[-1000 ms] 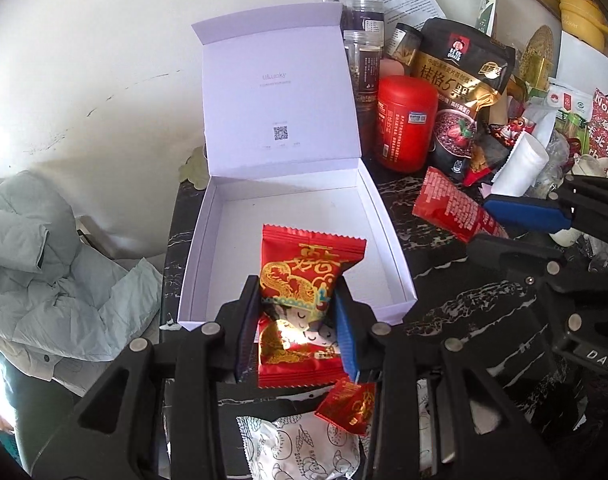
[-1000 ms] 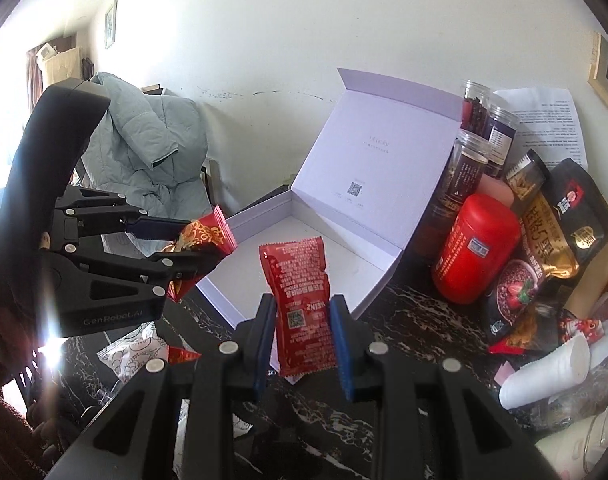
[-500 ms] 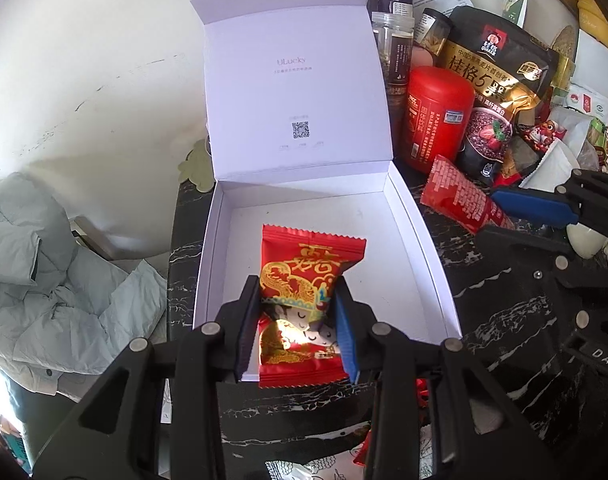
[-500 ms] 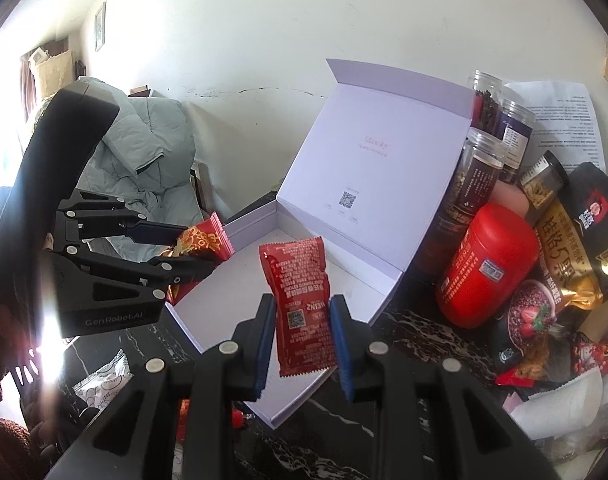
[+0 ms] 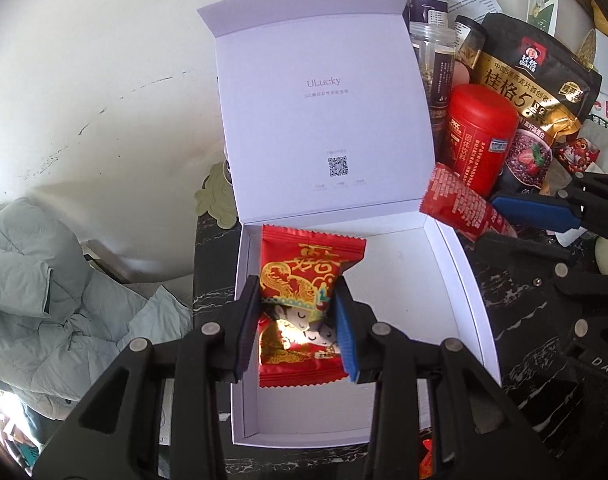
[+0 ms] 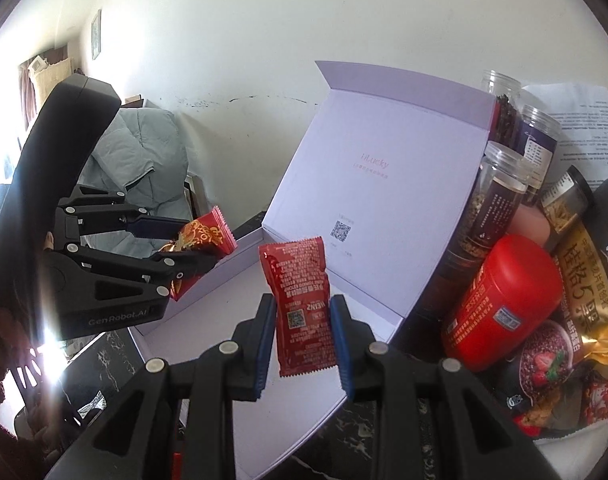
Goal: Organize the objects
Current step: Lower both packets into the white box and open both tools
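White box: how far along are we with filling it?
Done: the white box stands open with nothing lying inside yet. In hand: the left tongs grip a red-and-gold candy packet over the box, and the right tongs grip a red Heinz sachet near its right wall. Left: releasing both inside; at least one more red packet lies on the black marble table.
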